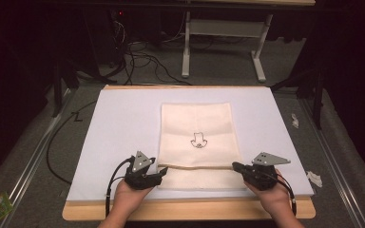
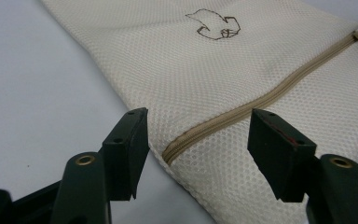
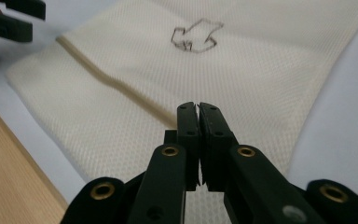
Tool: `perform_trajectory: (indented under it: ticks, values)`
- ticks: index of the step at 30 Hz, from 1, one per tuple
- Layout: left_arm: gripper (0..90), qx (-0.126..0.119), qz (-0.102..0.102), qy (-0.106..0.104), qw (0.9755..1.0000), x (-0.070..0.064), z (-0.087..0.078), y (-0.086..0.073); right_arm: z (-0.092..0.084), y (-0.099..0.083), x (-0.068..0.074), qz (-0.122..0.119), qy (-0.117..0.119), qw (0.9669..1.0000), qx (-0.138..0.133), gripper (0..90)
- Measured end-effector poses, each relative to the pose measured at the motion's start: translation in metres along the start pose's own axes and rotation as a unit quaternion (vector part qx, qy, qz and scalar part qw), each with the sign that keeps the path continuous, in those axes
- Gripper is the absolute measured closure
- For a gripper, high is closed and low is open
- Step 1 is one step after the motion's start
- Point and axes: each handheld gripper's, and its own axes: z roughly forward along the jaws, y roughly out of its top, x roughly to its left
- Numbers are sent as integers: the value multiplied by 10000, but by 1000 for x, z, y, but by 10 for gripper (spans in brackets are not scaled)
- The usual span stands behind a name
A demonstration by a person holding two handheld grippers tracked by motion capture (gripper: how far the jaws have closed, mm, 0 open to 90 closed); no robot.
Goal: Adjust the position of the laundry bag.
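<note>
While the left gripper (image 2: pixel 198 154) fingers straddle the mesh bag's (image 2: pixel 223 88) zipper (image 2: pixel 256 103) end wide, the right gripper (image 3: pixel 198 144) fingers are pressed together over it.

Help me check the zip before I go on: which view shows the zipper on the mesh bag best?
The left gripper view: the zipper runs close and sharp across the mesh bag, teeth visible. The high view shows it as a thin line; the right gripper view shows a blurred tan stripe.

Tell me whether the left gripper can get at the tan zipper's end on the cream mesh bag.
Probably yes: the left gripper stands open right before the tan zipper on the cream mesh bag, with nothing between.
</note>
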Motion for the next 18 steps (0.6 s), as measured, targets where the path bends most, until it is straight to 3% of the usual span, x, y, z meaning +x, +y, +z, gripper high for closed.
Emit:
perform_trajectory:
  ticks: [1, 3, 6, 7, 8, 10, 18]
  values:
    - [389, 0, 0, 0, 10000, 0, 0, 0, 0, 0, 0, 0, 0, 10000, 0, 869]
    - [387, -12, 7, -5, 10000, 0, -1, 0, -3, -3, -10, 126, -292, 9995, 9, 853]
    - [381, -90, 6, -53, 9999, 1, 0, -1, 0, -15, -35, 585, -646, 9960, 213, 765]
    - [378, -90, 6, -53, 9999, 1, 0, -1, 0, -15, -35, 585, -646, 9960, 213, 765]
    - [376, -130, 18, -56, 9999, 2, 0, -1, 3, -18, -43, 804, -574, 9945, 336, 709]
    - [375, -139, 8, -61, 9999, 3, 0, 0, 8, -20, -44, 921, -609, 9931, 406, 662]
    - [366, -210, 18, -33, 9998, 1, -4, 2, 18, -23, -39, 878, -520, 9931, 585, 618]
